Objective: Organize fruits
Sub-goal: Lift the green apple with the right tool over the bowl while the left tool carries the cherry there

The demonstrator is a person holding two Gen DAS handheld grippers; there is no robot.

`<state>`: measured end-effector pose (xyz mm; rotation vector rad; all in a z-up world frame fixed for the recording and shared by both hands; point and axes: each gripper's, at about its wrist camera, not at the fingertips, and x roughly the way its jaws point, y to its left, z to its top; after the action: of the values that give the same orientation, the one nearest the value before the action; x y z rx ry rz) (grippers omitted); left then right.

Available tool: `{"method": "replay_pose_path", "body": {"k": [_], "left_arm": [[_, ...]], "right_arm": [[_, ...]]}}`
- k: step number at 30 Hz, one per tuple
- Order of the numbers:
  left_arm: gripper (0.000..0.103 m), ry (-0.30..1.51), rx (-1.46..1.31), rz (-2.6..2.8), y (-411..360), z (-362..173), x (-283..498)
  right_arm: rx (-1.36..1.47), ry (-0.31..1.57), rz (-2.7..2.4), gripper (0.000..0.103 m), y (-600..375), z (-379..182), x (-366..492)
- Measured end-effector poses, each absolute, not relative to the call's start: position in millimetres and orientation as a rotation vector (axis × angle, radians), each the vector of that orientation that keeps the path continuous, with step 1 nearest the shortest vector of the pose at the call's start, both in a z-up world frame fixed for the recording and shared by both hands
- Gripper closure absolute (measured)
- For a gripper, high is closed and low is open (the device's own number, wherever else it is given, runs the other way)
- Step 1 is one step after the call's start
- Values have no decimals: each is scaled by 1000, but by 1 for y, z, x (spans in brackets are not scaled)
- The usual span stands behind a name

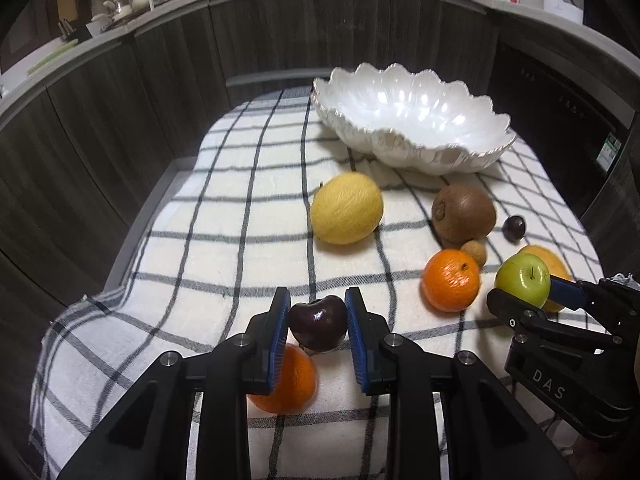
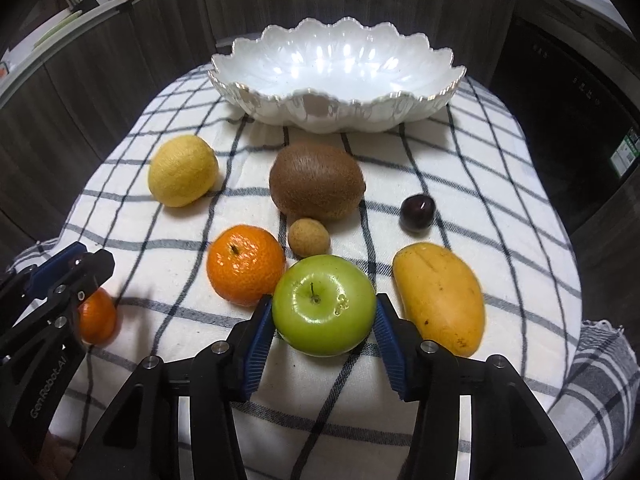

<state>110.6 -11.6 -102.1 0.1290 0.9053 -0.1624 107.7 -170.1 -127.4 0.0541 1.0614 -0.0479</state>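
My left gripper (image 1: 318, 312) is shut on a dark cherry (image 1: 318, 323) and holds it above a small orange (image 1: 294, 380). My right gripper (image 2: 322, 312) is shut on a green apple (image 2: 324, 304), which also shows in the left wrist view (image 1: 522, 278). A white scalloped bowl (image 2: 336, 80) stands empty at the back of the checked cloth (image 2: 460, 168). On the cloth lie a lemon (image 2: 182, 170), a kiwi (image 2: 316, 182), a longan (image 2: 309, 238), an orange (image 2: 245, 264), a second cherry (image 2: 417, 213) and a mango (image 2: 440, 296).
Dark wood cabinet fronts (image 1: 120, 100) curve around the table behind and to the left. A dark appliance (image 2: 560, 100) stands at the right. The counter above (image 1: 120, 4) carries cups and bottles. The cloth hangs over the table's edges.
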Motion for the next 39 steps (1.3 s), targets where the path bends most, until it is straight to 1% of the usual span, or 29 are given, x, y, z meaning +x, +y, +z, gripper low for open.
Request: {"method": "replay_pose_path", "body": {"k": [13,24,30,35,39], "left_arm": [[75,819,140,-198,-22,-58,111],[75,749,141,-233,-41,-16,143],[75,770,143,-260,-56,-13,172],[75,769,151,-273,-66,-12,198],[75,829,113,-327,-73,-19,224]], "right_arm": [[67,966,-64,53,-180,-78,102],[68,863,-68,53,-194,-29,122],[55,825,-85,53,-206,-15,143],[55,823,-97,53,-216,-15,166],[48,831,-95,53,-221,-17,185]]}}
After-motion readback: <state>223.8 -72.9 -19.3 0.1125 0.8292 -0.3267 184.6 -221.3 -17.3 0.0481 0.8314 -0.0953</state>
